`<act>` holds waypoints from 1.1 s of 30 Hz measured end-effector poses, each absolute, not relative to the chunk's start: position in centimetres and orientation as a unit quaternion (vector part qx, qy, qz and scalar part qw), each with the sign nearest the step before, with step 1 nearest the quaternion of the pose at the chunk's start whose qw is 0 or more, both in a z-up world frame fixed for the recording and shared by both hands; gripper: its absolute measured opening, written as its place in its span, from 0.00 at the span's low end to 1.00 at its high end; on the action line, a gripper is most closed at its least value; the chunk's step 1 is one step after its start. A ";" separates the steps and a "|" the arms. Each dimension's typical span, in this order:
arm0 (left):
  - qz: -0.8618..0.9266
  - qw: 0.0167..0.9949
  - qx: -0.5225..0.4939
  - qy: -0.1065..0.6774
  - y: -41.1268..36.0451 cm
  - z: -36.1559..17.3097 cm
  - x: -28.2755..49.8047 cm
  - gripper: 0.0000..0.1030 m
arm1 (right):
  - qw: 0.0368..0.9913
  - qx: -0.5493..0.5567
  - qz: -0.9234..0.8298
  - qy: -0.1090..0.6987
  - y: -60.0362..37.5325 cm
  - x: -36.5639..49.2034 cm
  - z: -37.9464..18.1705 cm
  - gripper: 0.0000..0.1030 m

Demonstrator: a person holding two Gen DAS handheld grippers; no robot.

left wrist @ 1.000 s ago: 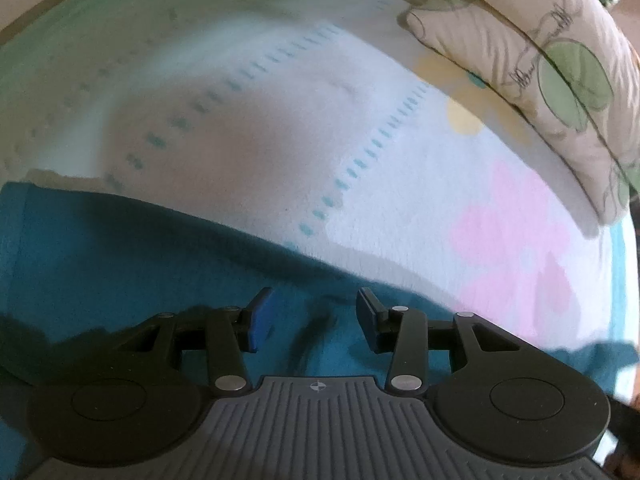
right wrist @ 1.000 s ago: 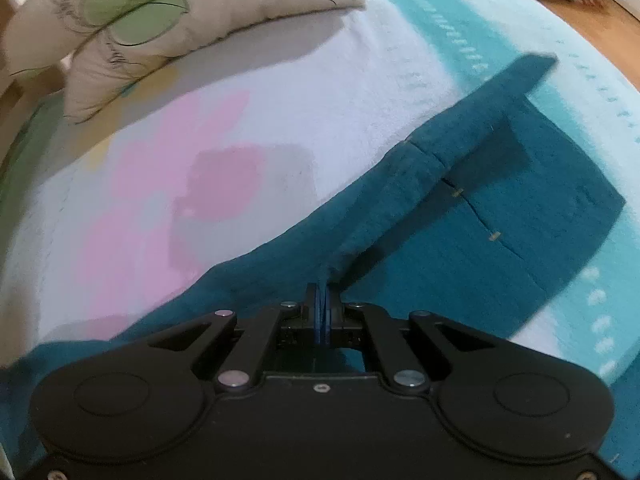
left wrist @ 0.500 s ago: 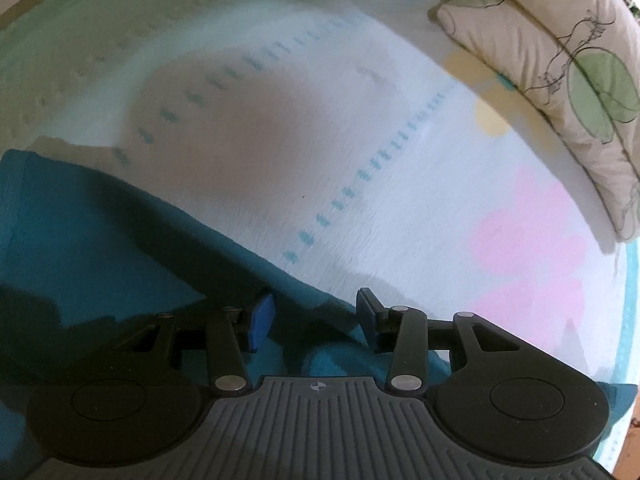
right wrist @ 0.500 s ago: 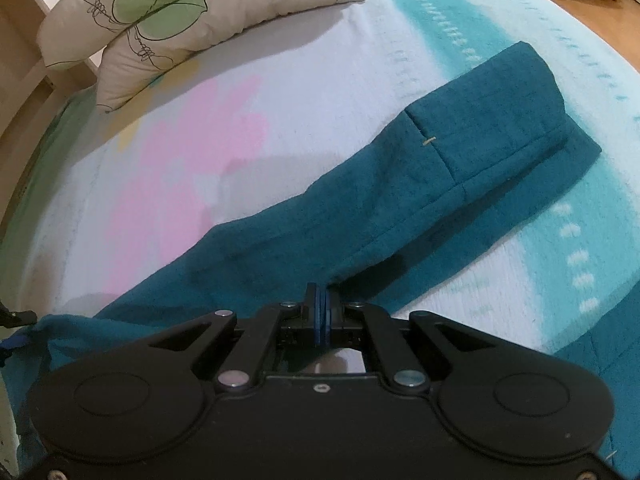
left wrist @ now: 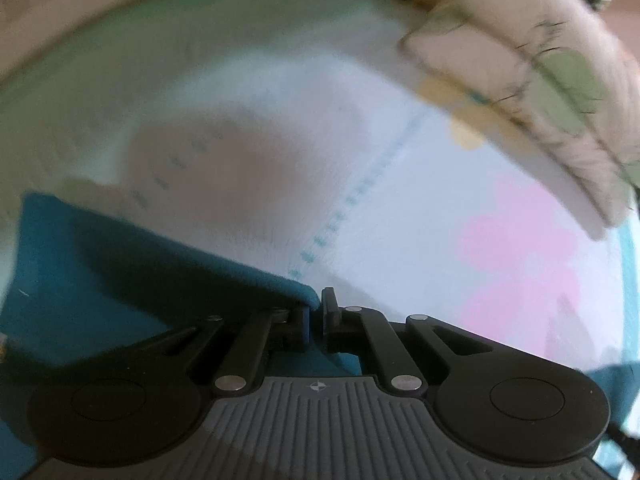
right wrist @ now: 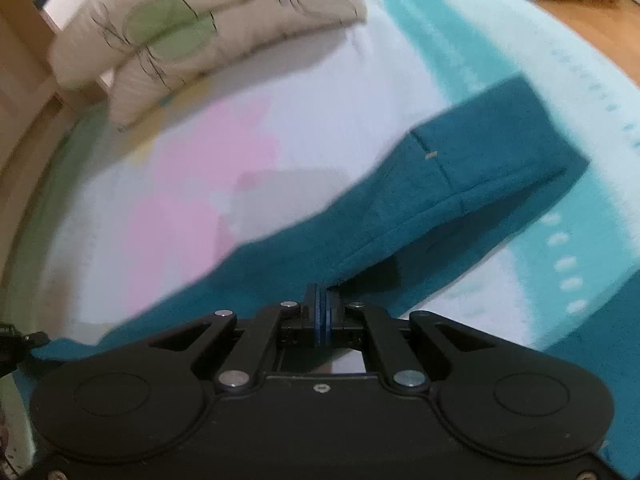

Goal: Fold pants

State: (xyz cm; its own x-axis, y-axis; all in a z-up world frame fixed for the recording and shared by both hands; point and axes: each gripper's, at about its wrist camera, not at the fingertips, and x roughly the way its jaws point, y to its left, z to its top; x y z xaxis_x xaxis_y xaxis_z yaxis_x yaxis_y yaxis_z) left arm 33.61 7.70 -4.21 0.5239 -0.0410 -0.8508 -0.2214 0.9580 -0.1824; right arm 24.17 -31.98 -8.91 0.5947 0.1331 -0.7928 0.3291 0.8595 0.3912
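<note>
Your left gripper (left wrist: 316, 312): jaws have just been closing and are now clamped on an edge fold of the teal pants (left wrist: 120, 264), the cloth bunched between the pads and trailing away to the left of the fingers. That gives you a second hold, so I judge the lift for the fold can begin. Ahead of those fingers: bare floral bedspread (left wrist: 400, 220), with its dashed stitch line and pink patch; beyond and to the right of them, a leaf-print pillow (left wrist: 540, 92), well apart from the cloth. Your right gripper (right wrist: 321, 308): pads pressed together on a thin pinch of the same pants (right wrist: 460, 192), as a second ago; the leg runs ahead and to the right of the fingers, already doubled over itself, its near edge raised off the bedspread (right wrist: 280, 140). Far ahead to the left of them, two stacked pillows (right wrist: 192, 32). Nothing lies across the fold path; both views are motion-blurred, so finer creases cannot be told.
</note>
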 end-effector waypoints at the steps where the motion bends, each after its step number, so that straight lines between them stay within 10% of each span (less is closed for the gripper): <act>1: 0.042 0.869 -0.128 0.475 7.7 -2.9 32.2 0.05 | 0.858 0.255 -0.057 0.441 -31.9 23.2 -7.8 0.07; 8: -0.011 0.899 -0.070 0.432 8.6 1.9 20.1 0.05 | 0.860 0.246 -0.052 0.444 -30.9 12.9 -3.6 0.07; 17: 0.012 0.857 -0.054 0.512 10.3 -6.1 11.1 0.05 | 0.788 0.263 -0.070 0.553 -28.2 6.1 -9.6 0.08; 24: 0.033 0.837 -0.021 0.546 9.3 -10.7 10.8 0.05 | 0.780 0.306 -0.086 0.539 -30.4 5.3 -8.3 0.22; 27: 0.033 0.840 -0.020 0.541 9.1 -10.6 10.7 0.06 | 0.799 0.305 -0.133 0.501 -33.6 3.9 -6.5 0.46; 33: 0.037 0.839 -0.038 0.541 10.1 -10.4 10.3 0.06 | 0.784 0.337 -0.222 0.472 -39.9 3.7 -8.0 0.48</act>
